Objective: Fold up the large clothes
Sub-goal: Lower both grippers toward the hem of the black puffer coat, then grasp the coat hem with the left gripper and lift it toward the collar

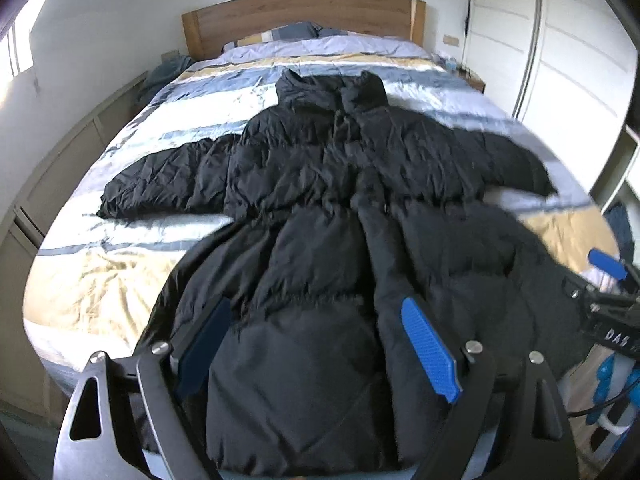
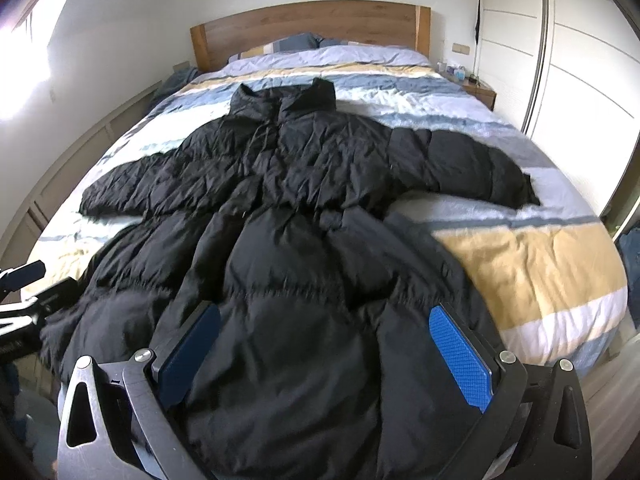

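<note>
- Black puffer coat (image 1: 320, 184) lies front-up on the striped duvet (image 1: 120, 280), collar at upper centre of frame, hem at bottom; long axis runs straight away from you toward the headboard (image 1: 296, 16).
- Sleeves are spread out to frame left and right.
- Your left gripper (image 1: 316, 340) is spread open, hem bulging between its pads.
- Your right gripper (image 2: 324, 344) likewise, over the hem's right part; neither visibly pinches cloth.
- Both are equally near the hem.

I see daylight glaring from my left gripper's (image 1: 316, 344) side; fisheye bends edges; nearby fabric blurs.
</note>
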### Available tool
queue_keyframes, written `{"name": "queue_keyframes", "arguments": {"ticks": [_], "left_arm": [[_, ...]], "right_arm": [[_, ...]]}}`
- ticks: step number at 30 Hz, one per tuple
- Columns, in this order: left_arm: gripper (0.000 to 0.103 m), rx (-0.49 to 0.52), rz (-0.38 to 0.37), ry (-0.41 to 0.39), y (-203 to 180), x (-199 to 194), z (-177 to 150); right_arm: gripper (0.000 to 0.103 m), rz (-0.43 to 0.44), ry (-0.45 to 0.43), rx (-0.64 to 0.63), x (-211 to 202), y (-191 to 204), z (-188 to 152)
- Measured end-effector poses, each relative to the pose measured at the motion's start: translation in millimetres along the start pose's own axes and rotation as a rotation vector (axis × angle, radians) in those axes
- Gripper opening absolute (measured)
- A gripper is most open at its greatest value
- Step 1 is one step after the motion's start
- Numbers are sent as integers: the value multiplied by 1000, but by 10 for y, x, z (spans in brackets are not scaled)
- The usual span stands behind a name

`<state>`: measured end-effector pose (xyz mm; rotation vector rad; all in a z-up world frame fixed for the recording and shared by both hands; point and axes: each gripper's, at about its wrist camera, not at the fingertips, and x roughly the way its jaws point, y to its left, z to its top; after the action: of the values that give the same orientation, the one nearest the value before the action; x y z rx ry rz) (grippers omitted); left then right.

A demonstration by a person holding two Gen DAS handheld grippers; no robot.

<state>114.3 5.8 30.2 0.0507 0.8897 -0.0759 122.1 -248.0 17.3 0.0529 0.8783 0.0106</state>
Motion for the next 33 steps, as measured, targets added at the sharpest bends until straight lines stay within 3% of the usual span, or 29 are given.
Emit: {"name": "queue_keyframes", "arguments": {"ticks": [11, 17, 20, 25, 33], "left_arm": [[88, -25, -25, -113, 124, 11, 990], [88, -65, -37, -135, 307, 185, 1434], [88, -85, -3, -134, 416, 361, 1602], [88, -106, 49, -107, 600, 676, 1738], [88, -256, 143, -16, 1245, 1358, 1690]], "right_arm": [[103, -36, -74, 18, 220, -180, 834], [103, -76, -119, 52, 356, -428, 1277], [103, -86, -125, 93, 478, -577, 1456], [103, -115, -117, 153, 720, -840, 1629], [103, -163, -63, 218, 1174, -1113, 1713]]}}
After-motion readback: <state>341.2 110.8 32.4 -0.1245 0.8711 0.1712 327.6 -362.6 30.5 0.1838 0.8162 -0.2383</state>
